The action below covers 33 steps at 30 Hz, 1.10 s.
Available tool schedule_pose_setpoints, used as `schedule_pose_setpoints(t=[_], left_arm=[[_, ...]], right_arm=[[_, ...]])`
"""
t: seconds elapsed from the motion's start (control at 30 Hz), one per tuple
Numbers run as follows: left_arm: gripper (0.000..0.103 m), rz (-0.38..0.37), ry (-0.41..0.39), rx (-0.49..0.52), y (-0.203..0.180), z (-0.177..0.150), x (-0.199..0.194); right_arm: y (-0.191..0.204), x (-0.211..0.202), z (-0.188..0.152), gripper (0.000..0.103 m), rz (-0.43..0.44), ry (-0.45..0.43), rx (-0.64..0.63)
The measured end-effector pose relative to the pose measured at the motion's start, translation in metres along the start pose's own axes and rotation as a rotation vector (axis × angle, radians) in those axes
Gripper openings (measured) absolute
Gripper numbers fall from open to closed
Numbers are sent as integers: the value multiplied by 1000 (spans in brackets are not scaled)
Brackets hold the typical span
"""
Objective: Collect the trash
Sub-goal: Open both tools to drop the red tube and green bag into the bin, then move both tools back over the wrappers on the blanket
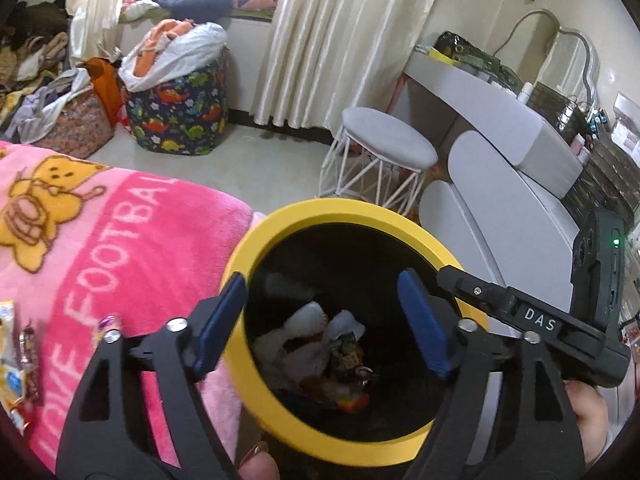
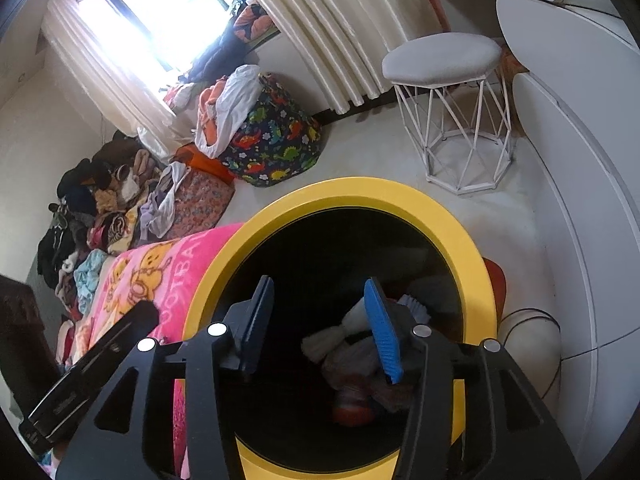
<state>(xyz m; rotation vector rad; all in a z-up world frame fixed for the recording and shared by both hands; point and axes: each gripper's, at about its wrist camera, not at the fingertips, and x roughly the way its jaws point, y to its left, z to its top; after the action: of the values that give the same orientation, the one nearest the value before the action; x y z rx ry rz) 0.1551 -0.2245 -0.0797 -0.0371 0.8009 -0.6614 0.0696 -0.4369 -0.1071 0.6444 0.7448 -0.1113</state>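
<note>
Several crumpled bits of trash, white tissue and coloured wrappers, lie at the bottom of a round bin with a yellow rim and a black inside. The bin stands on the floor, its side pressed against a bed covered by a pink blanket with yellow bears and white lettering. More wrappers lie on the blanket at the far left edge of the left wrist view.

Both pairs of tongs hang over the bin's mouth, pointing down into it. The left tongs are spread wide, nothing between the blue pads; one pad sits over the rim on the blanket side, the other over the dark opening. The right tongs are parted less widely and also empty, with the trash showing below them. In the left wrist view the right tongs' black body reaches in from the right, marked DAS, with a hand under it.

Beyond the bin stands a white wire-legged stool with a grey seat, beside a white counter cluttered with small items. Across the floor sit a dinosaur-print bag stuffed with clothes, further heaps of clothing, and cream curtains by a bright window
</note>
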Motion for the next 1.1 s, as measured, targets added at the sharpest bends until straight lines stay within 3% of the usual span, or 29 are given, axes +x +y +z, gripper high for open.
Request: schedule_pose_setpoints(t=[0.07,0.2,0.67,1.1], left_arm=[[91,16,-27,-3,2,-1,-9],[92,33,-61,-18,8,-6,-26],[92,131,-161,-53,32,-18,-82],[92,206,-214,-110,67,-33,-119]], right_arm=[[2,-1,-1,54,0,-2,-6],[8,-3,1,65,-4,-14,-18],[42,-11,-1,75,15,-36,-103],[79,-10,-9,77,38,-36,-186]])
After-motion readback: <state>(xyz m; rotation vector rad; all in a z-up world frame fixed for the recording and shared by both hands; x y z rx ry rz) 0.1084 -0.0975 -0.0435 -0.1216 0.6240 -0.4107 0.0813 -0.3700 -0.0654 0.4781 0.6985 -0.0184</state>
